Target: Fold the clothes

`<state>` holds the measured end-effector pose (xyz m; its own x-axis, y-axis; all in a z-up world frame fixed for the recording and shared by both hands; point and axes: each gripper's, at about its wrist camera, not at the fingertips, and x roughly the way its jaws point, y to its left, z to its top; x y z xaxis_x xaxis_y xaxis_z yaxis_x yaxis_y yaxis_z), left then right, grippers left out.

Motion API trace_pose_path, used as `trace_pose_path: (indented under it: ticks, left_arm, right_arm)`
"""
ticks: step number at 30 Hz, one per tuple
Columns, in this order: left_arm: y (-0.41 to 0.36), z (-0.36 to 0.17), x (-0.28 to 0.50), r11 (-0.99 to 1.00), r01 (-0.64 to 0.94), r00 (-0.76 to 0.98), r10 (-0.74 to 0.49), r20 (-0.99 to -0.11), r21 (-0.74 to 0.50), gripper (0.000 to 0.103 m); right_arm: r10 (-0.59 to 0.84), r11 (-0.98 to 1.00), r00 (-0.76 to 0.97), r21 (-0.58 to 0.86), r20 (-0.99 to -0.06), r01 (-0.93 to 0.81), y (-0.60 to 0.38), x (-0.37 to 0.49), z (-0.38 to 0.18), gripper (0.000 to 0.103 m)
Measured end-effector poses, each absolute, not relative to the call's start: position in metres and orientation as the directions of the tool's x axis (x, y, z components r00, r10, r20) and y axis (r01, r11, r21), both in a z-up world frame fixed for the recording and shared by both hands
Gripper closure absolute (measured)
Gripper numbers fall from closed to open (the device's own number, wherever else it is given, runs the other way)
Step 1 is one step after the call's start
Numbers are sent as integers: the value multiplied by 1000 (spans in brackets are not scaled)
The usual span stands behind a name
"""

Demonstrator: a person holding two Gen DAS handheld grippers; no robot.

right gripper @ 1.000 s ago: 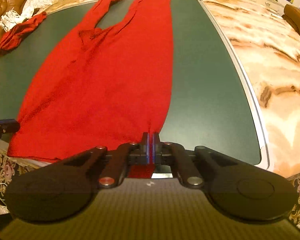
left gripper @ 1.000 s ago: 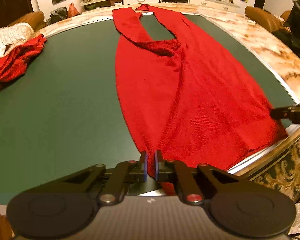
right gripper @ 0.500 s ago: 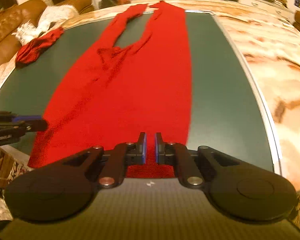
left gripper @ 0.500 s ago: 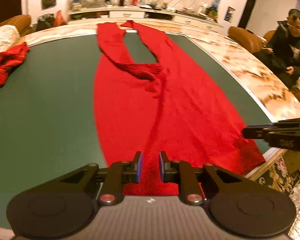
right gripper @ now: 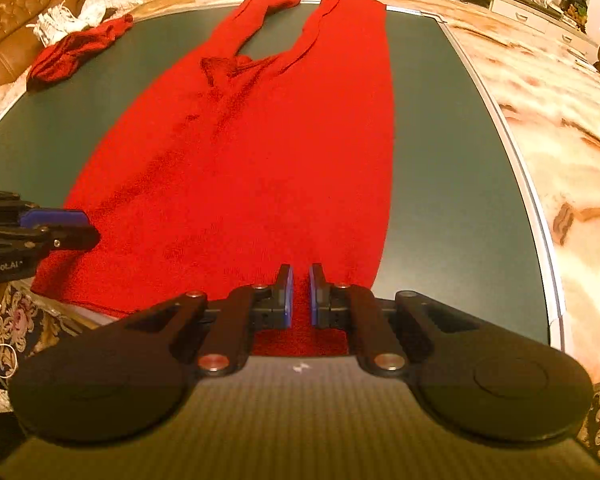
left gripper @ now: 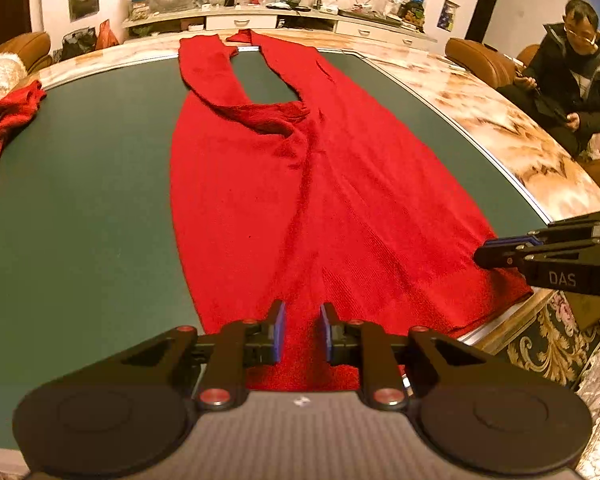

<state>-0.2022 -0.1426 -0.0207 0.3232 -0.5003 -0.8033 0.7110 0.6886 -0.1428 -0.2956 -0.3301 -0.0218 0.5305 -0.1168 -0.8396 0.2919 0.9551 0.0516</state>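
Inspector A: Any legible markings in the left wrist view?

Inspector B: One. White letters "DAS" stand on the black body of the right gripper (left gripper: 496, 254), at the right edge.

Inspector A: And the right wrist view?

Inspector B: White lettering "n Robot.AI" stands on the black body of the left gripper (right gripper: 84, 228), cut off by the left edge. Nothing else reads clearly.
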Motion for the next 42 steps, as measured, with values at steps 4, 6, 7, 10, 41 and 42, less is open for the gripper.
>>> trace_pose_path:
  ticks: [4,6,7,10,41,42]
  left_arm:
    - [-143,-20,-205,688,714,328,-492,-807,-129,82]
    - [-143,-20,-205,691,710,324,-488,-810,-132,82]
    - [-142,-19,-204,695,705,319,-489,-812,-142,82]
    - [-140,-20,-202,700,695,307,-498,-811,-167,82]
    - [-122,-13,54,788,571,406,-516,-754,-232,26]
    - [-124,-15,63,788,569,412,-519,-749,-234,26]
  right_arm:
    - [-108,957,529,55,-842,284,-330,-298,-22,93]
    - [-103,958,528,59,-843,281,-331,-299,-23,93]
    - [-100,958,528,61,-844,280,-331,-300,-23,93]
    - [-97,960,521,60,-848,275,-331,-300,-23,93]
    - [-203,965,598,-54,-775,257,-388,272,16,40]
    - [-205,963,589,-55,-781,262,-389,287,10,40]
